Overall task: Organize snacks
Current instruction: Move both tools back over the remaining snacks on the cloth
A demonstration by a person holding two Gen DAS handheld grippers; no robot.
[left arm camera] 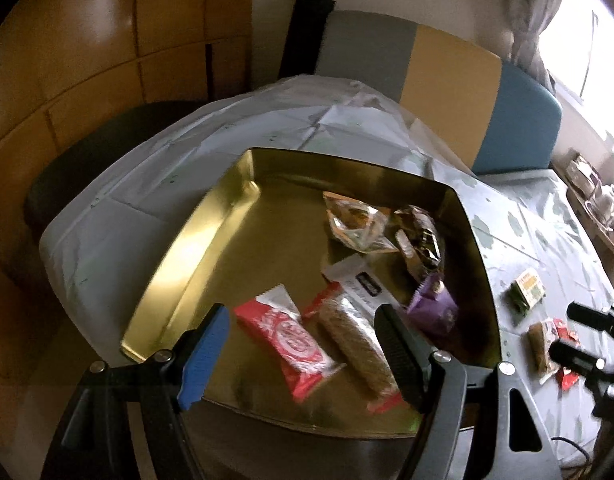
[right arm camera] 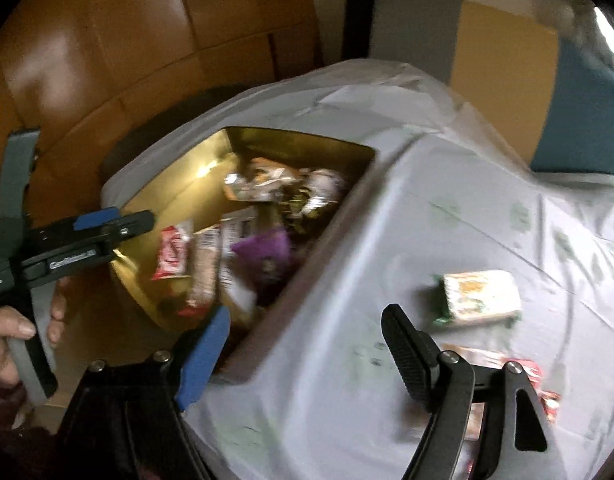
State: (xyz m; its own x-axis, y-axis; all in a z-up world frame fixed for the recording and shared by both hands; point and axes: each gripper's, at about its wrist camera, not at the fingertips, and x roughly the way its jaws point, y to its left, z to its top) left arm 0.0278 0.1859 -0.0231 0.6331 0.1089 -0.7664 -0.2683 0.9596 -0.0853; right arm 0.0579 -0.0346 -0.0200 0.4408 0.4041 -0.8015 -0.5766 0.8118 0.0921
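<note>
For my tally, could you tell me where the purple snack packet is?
In both views, the purple packet lies inside the gold tin, against its right wall.

I see a gold tin [left arm camera: 211, 236], mirror-bright inside, on a bench under a pale grey cloth [right arm camera: 447, 208] with faint green blotches. In the tin lie a red wrapper with white swirls [left arm camera: 291, 340], a tan bar in clear film with red ends [left arm camera: 359, 340], a white packet with a black label [left arm camera: 359, 280], a purple packet [left arm camera: 433, 306] and brown-and-gold wrappers [left arm camera: 421, 236]. On the cloth lies a cream-and-green pack [right arm camera: 481, 298]. My grippers are black, each with one blue pad [left arm camera: 205, 354].
</note>
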